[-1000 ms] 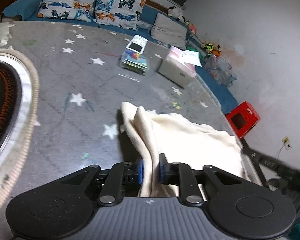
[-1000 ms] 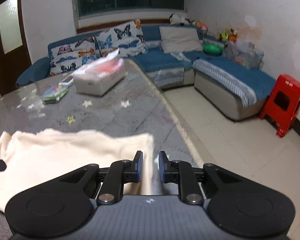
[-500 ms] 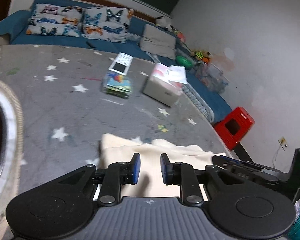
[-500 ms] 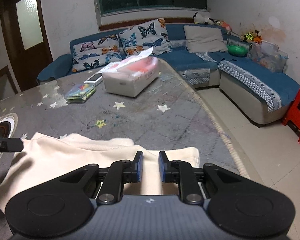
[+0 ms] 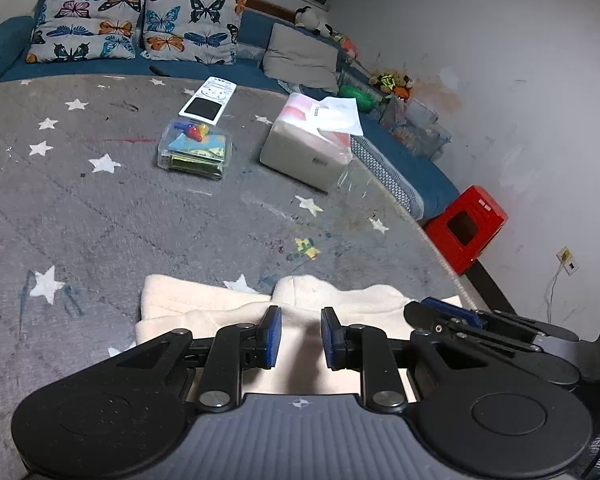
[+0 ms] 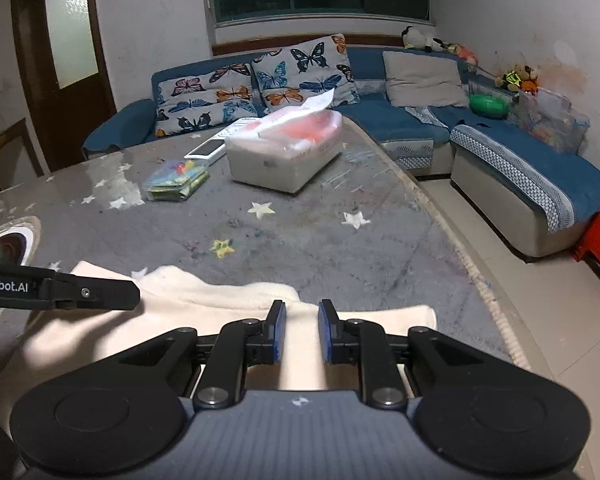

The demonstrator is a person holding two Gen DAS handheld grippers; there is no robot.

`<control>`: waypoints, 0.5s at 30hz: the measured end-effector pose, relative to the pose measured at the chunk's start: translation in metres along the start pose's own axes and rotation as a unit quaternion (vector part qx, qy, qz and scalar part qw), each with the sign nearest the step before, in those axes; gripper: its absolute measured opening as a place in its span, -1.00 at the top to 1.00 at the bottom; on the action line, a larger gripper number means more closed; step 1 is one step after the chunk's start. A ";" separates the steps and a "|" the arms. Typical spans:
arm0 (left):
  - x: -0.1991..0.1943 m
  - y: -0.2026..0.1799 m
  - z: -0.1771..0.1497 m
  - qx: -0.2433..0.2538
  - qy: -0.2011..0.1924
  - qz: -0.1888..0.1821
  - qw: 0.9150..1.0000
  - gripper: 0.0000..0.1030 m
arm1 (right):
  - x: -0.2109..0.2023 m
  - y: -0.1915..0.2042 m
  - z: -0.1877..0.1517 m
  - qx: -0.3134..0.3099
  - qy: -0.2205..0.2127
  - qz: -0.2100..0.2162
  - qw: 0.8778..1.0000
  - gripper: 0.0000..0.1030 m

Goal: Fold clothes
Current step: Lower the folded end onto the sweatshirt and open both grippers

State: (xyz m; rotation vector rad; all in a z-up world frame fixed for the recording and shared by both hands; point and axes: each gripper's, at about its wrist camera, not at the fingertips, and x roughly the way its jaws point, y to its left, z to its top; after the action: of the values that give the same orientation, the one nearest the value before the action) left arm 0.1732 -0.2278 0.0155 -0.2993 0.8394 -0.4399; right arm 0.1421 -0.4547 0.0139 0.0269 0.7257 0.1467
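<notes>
A cream fleece garment lies folded on the grey star-patterned table cover, close to the near edge. My left gripper hovers over it with the jaws apart and nothing between them. My right gripper is also open and empty over the garment. The right gripper shows at the right in the left wrist view. The left gripper's finger shows at the left in the right wrist view.
A tissue box, a clear box of small items and a white remote sit further back on the table. A round burner is at the left. A blue sofa and a red stool stand beyond the table edge.
Both grippers have let go of the garment and opened. It was lifted and bunched a second ago and now lies flat and folded on the table.
</notes>
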 end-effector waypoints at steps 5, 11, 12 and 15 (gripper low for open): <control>-0.006 -0.005 -0.001 0.010 -0.001 0.007 1.000 0.52 | -0.013 0.003 0.000 -0.011 -0.013 -0.002 1.000 0.65; -0.023 -0.014 -0.011 0.030 -0.008 0.017 0.999 0.43 | -0.041 0.013 -0.013 -0.025 -0.012 0.014 0.999 0.62; -0.028 -0.016 -0.013 0.036 -0.011 0.020 0.999 0.39 | -0.046 0.014 -0.017 -0.026 -0.011 0.016 0.999 0.61; -0.042 -0.023 -0.022 0.059 -0.020 0.026 0.998 0.37 | -0.058 0.017 -0.029 -0.027 -0.007 0.020 0.999 0.61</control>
State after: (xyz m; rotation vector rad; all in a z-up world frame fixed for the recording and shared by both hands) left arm 0.1256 -0.2288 0.0381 -0.1757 0.7765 -0.4320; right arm 0.0783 -0.4465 0.0317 -0.0094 0.7075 0.2041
